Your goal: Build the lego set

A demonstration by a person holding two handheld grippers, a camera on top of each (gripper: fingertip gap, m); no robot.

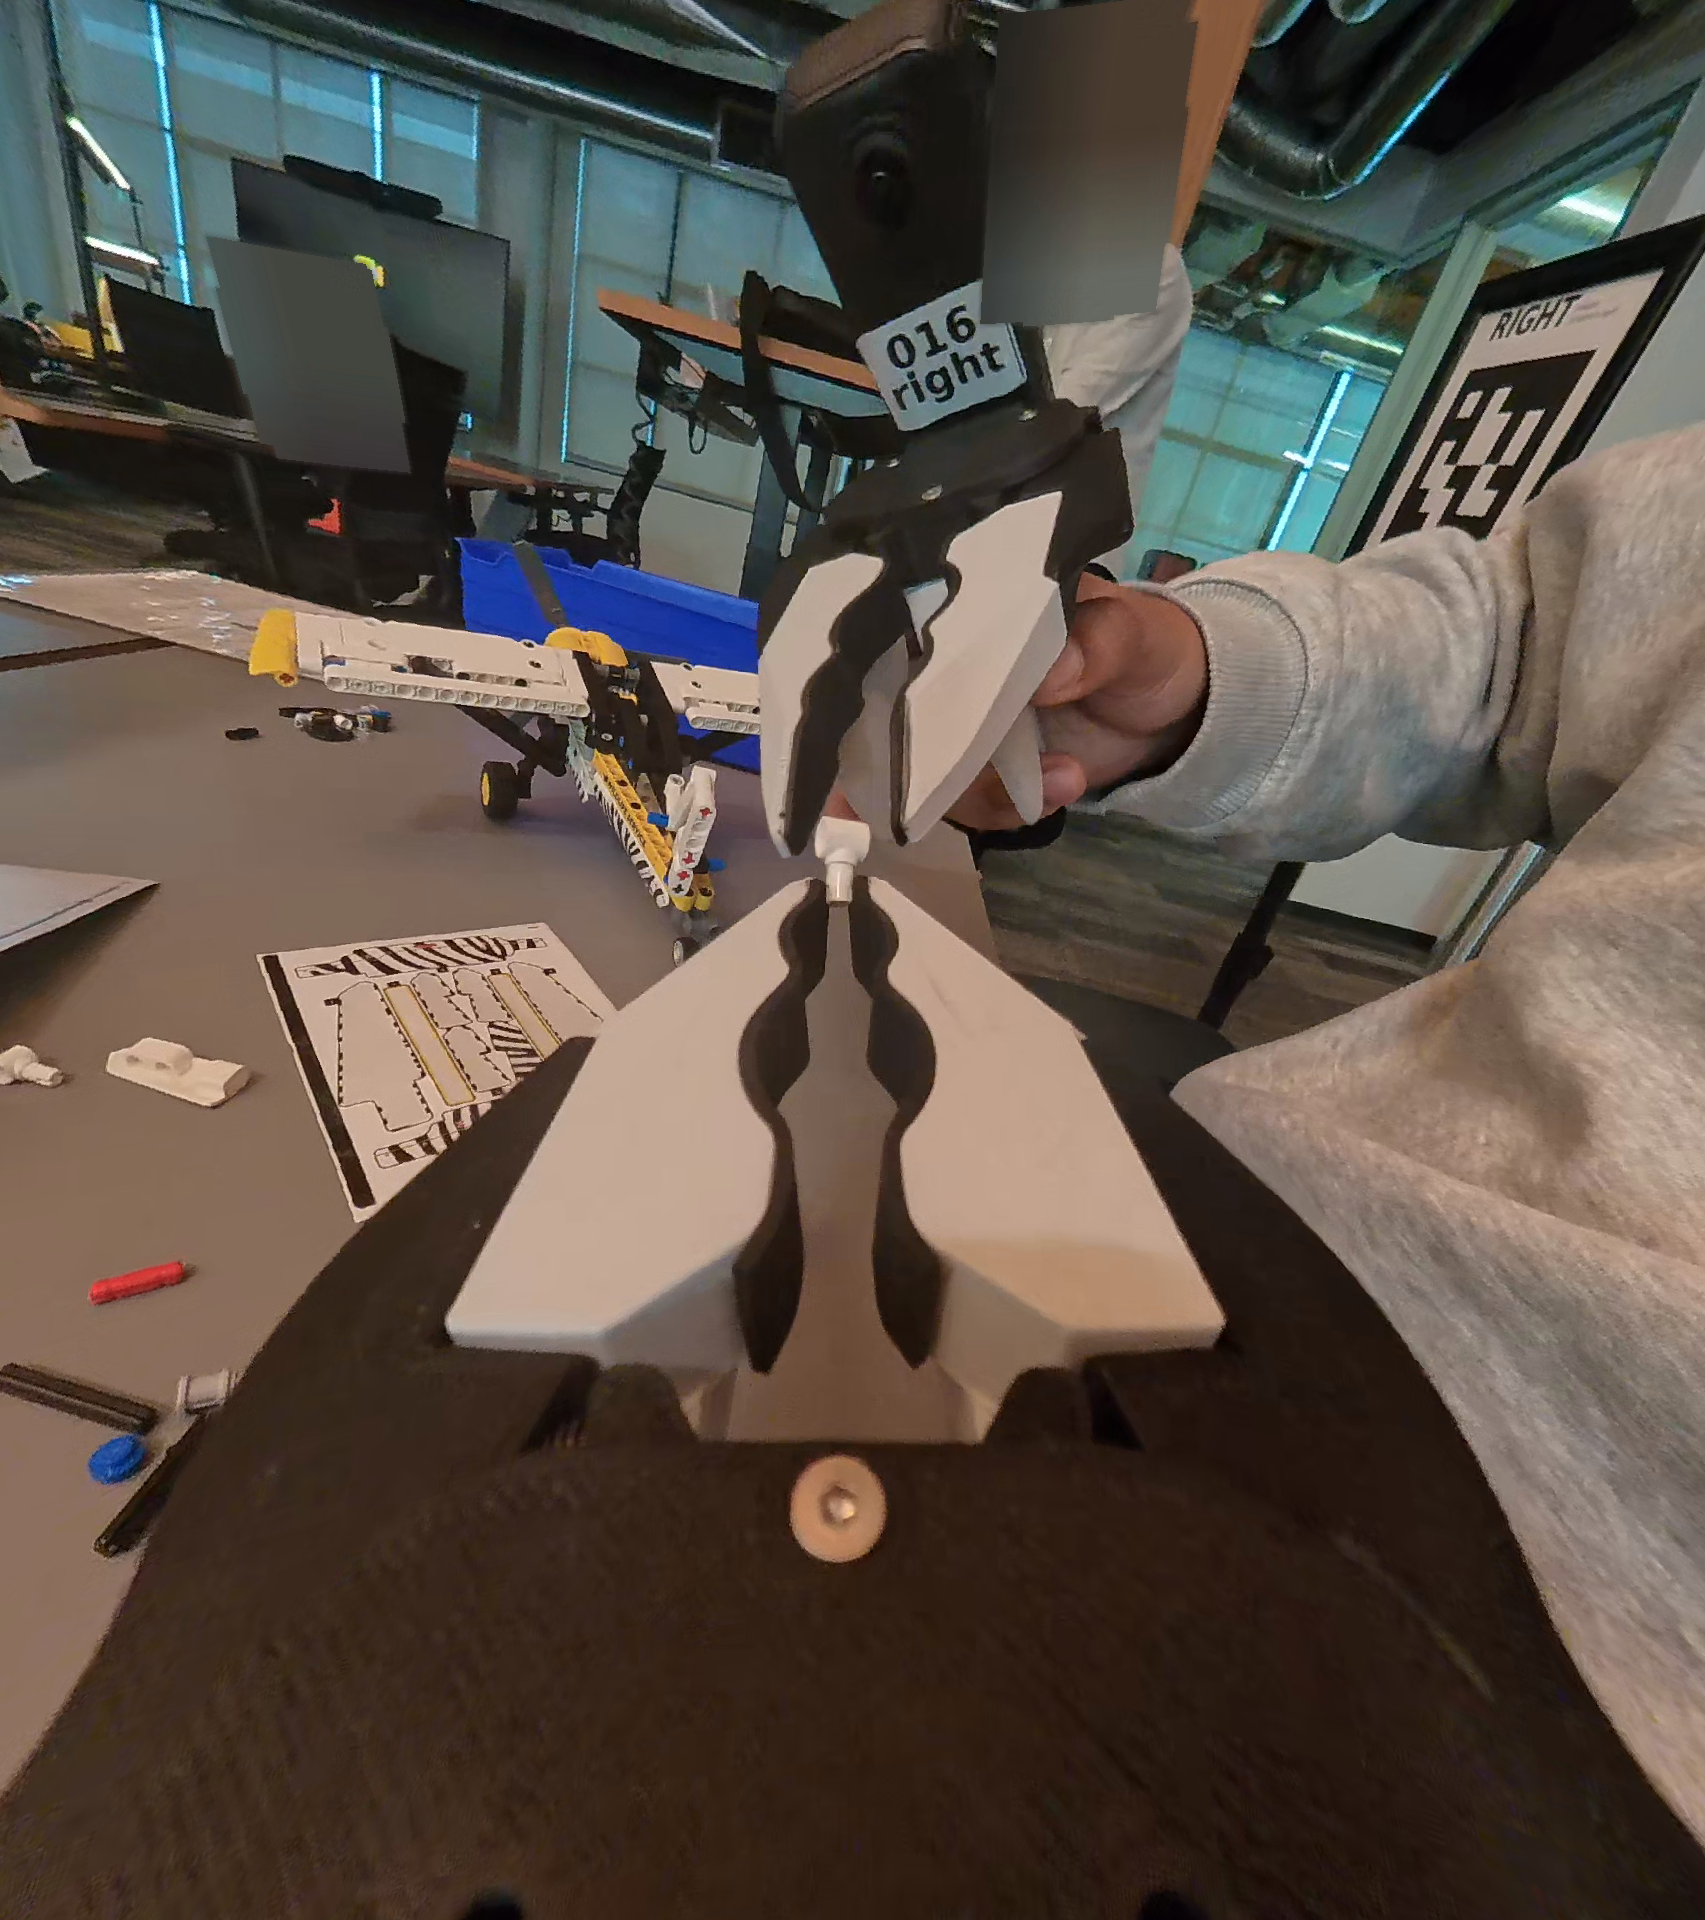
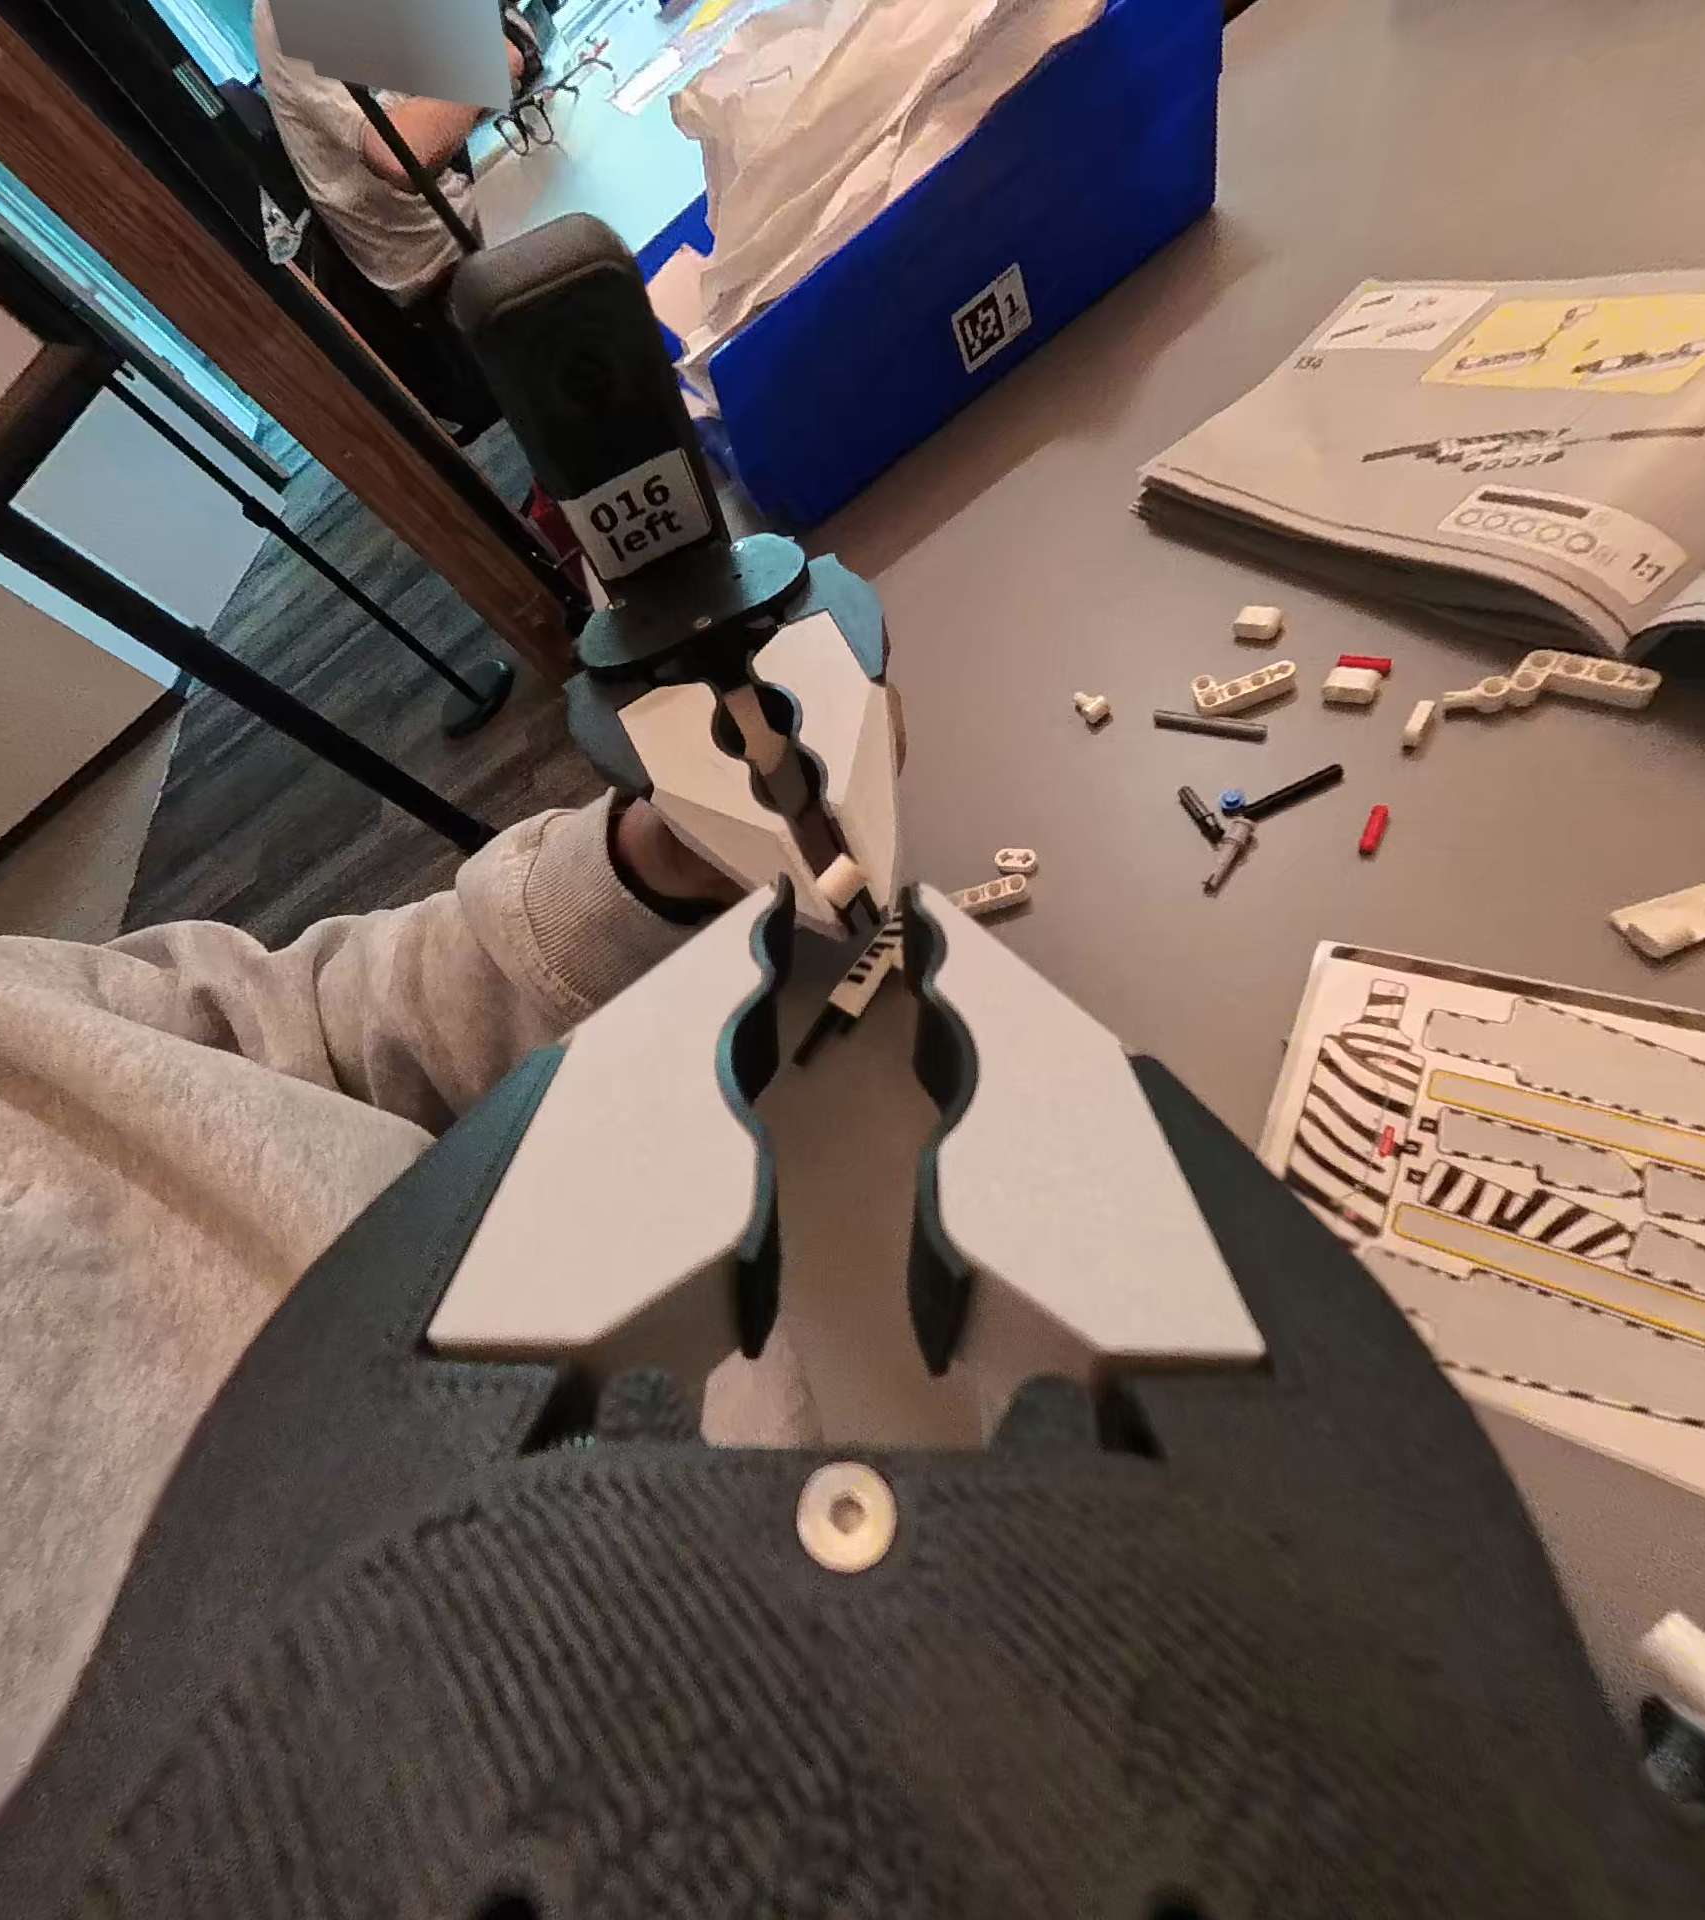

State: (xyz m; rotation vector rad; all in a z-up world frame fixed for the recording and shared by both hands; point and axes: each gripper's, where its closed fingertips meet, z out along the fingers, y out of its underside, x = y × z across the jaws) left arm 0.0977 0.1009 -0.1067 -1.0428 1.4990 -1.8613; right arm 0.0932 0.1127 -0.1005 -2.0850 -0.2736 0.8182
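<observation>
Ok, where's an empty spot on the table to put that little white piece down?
Bare table lies between the blue bin and the booklet, and between the plane and the sticker sheet. Loose pieces crowd the stretch between booklet and sticker sheet, so keep the white piece away from there.

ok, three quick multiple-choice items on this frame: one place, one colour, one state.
1. Where is the sticker sheet? A flat on the table; B on the floor; C pinned to a wall.
2. What colour is the bin? A red; B blue; C green.
3. The left gripper is: A open, empty; B shut on a white peg; C shut on a red pin.

Answers:
1. A, the sheet lies flat on the grey top.
2. B, its walls are blue.
3. B, the peg sits pinched at its tips.
</observation>
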